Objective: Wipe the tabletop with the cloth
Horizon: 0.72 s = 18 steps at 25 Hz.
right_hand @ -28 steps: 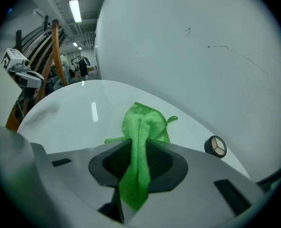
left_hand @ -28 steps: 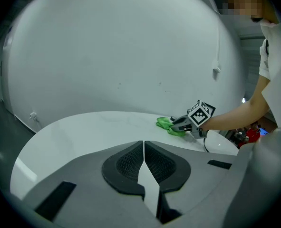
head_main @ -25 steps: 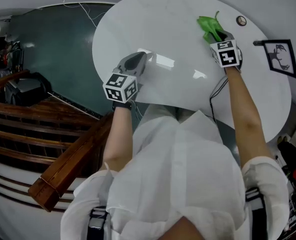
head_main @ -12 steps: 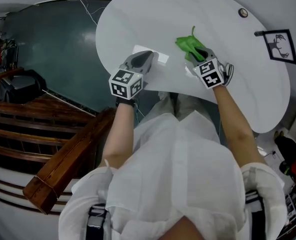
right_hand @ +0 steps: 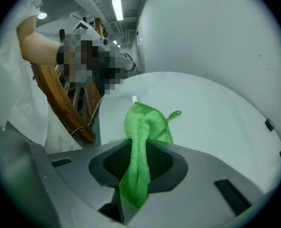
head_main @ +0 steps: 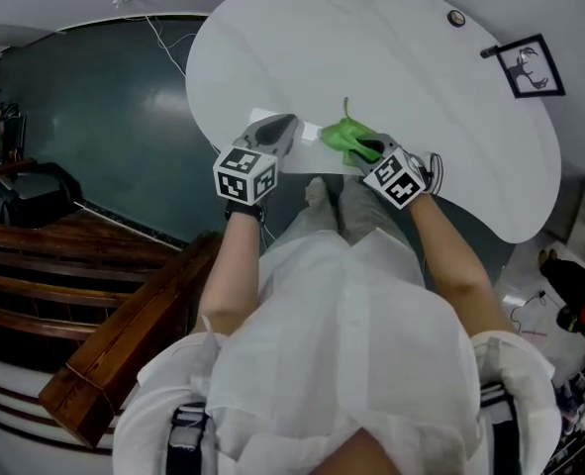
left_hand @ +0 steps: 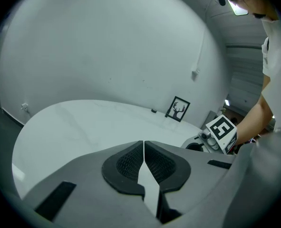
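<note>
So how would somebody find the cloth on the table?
Look at the big white table, then its near edge by the person. The cloth is pinched in the right tool; it is the only bright green thing there.

shirt [head_main: 351, 334]: white, loose, short puffed sleeves | left wrist: black band [head_main: 242, 209] | shoulders: dark straps [head_main: 187, 431] with buckles | left gripper [head_main: 288, 122], right gripper [head_main: 359, 146]: grey shells, dark meshed pads [left_hand: 125, 164], white cubes [head_main: 243, 173] with black square markers
</note>
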Available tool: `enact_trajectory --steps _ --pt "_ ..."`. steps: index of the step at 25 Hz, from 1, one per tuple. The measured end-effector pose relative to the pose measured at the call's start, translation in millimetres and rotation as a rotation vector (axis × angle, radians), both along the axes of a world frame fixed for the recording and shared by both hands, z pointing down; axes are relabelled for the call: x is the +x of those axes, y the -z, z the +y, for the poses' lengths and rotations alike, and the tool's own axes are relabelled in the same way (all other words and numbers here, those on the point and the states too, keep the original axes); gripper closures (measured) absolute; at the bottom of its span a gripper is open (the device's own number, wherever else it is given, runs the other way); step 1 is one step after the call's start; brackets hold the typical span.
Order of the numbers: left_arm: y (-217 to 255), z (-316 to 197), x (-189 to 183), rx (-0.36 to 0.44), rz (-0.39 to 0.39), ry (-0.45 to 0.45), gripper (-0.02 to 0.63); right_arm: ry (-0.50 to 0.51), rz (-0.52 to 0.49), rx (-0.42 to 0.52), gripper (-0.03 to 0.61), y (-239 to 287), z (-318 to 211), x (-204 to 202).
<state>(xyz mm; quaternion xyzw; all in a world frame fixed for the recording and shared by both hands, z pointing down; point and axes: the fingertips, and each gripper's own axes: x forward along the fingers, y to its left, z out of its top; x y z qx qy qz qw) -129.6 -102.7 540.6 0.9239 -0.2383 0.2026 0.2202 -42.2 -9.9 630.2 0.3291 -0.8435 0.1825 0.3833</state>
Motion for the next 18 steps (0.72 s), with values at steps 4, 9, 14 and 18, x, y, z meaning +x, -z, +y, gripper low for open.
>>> enact_trajectory --steps 4,9,14,18 --pt "-5.2 9.4 13.7 -0.007 0.009 -0.052 0.594 -0.006 0.003 0.000 0.495 -1.9 26.7 1.7" --pt "-5.7 22.2 38.6 -0.012 0.012 -0.124 0.594 -0.103 0.071 0.026 0.495 -2.0 25.7 24.5" --pt "-5.9 16.7 64.8 -0.014 -0.010 -0.155 0.594 -0.259 0.042 0.019 0.495 -3.3 -22.4 70.3" --pt "-8.7 5.7 89.7 -0.015 -0.029 -0.146 0.594 -0.309 0.024 0.035 0.495 0.1 -69.0 103.4"
